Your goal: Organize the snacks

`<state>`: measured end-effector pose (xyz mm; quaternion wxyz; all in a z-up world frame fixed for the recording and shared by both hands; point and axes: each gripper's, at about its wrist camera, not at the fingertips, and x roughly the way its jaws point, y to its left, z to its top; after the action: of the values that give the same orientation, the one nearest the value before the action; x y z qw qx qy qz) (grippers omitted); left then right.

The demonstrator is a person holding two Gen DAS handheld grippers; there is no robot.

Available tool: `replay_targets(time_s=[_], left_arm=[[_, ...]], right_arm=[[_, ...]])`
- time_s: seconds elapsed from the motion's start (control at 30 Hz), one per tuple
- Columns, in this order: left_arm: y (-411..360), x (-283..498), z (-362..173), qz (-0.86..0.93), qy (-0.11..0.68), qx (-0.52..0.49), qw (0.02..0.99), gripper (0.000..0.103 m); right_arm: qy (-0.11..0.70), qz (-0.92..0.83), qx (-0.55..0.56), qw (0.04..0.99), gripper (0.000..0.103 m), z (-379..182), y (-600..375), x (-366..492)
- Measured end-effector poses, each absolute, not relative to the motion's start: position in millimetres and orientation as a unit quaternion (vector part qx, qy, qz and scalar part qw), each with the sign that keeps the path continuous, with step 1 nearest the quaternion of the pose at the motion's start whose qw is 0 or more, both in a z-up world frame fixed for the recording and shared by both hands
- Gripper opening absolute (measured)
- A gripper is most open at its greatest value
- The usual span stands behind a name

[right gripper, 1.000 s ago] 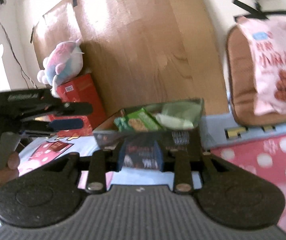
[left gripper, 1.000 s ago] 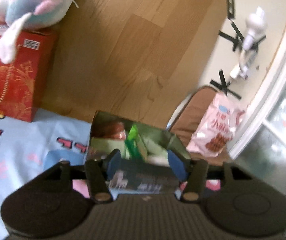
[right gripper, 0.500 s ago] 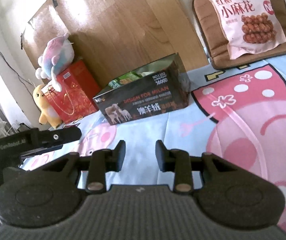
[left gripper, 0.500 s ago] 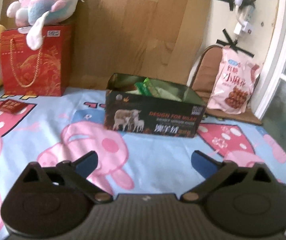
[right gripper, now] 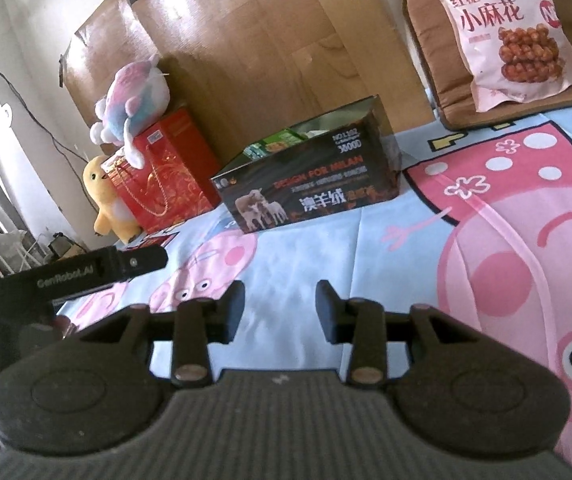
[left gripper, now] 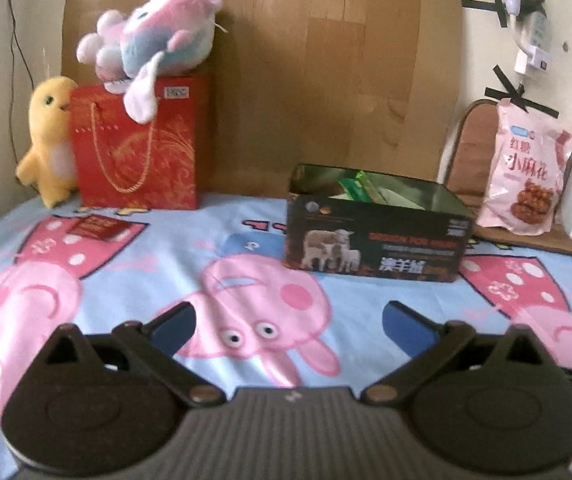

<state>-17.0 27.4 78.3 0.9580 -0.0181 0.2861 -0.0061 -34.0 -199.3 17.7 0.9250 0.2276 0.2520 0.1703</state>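
Black snack box (left gripper: 374,236) sits on cartoon sheet (left gripper: 190,272) well ahead of both claws, left gripper (left gripper: 288,330) spread wide and empty, right gripper (right gripper: 280,310) partly apart, just opening, nothing between.

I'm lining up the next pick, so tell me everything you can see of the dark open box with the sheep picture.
The dark box is a rectangular, lidless carton, glossy black outside, shiny inside. Its long front face shows sheep, orange lettering and white Chinese characters. It stands upright on the cartoon-pig bedsheet, near the wooden board behind. Green snack packets poke above its rim. Neither gripper touches it.
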Motion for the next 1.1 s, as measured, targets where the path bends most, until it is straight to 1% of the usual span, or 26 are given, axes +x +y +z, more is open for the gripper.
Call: replay_targets(time_s=[0.37, 0.73, 0.9, 1.1], left_arm=[[32, -17, 73, 0.050, 0.288, 0.009, 0.956, 0.103], [36, -10, 64, 0.077, 0.316, 0.021, 0.946, 0.103], [38, -8, 59, 0.091, 0.328, 0.030, 0.940, 0.103], [40, -7, 58, 0.105, 0.332, 0.040, 0.937, 0.103]], right_arm=[[0.258, 0.173, 0.229, 0.923, 0.044, 16, -196, -33], [0.263, 0.172, 0.233, 0.920, 0.046, 14, -196, -32], [0.266, 0.171, 0.236, 0.919, 0.049, 12, -196, -31], [0.269, 0.170, 0.240, 0.917, 0.049, 10, -197, -31]])
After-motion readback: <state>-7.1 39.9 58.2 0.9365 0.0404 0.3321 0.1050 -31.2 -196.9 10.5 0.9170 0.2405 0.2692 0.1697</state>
